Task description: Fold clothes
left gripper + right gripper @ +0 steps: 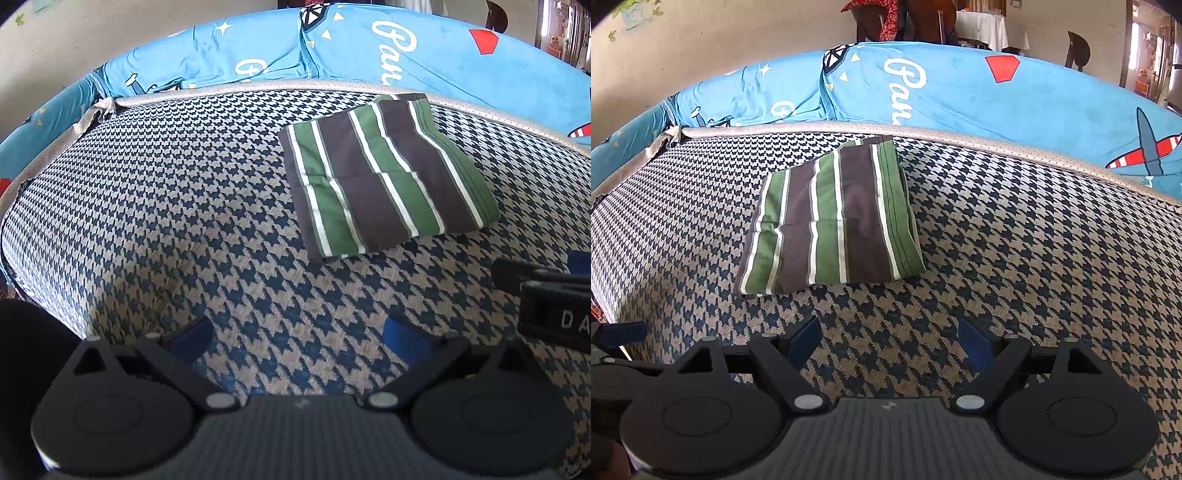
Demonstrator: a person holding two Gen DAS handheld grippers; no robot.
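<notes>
Black and blue-padded, the left hand-held gripper (299,334) is hovering with its fingers spread wide over the houndstooth mattress (166,206), pinching nothing. Beside it the right hand-held gripper (890,345) is likewise hanging spread and empty over the same weave. Farther out, the folded striped garment (384,177), green, brown and white, is lying flat on the mattress, at about one o'clock from the left gripper and eleven o'clock from the right one, well apart from both. Beyond it, at twelve o'clock, a bright blue printed sheet (960,96) is running along the mattress's far edge.
</notes>
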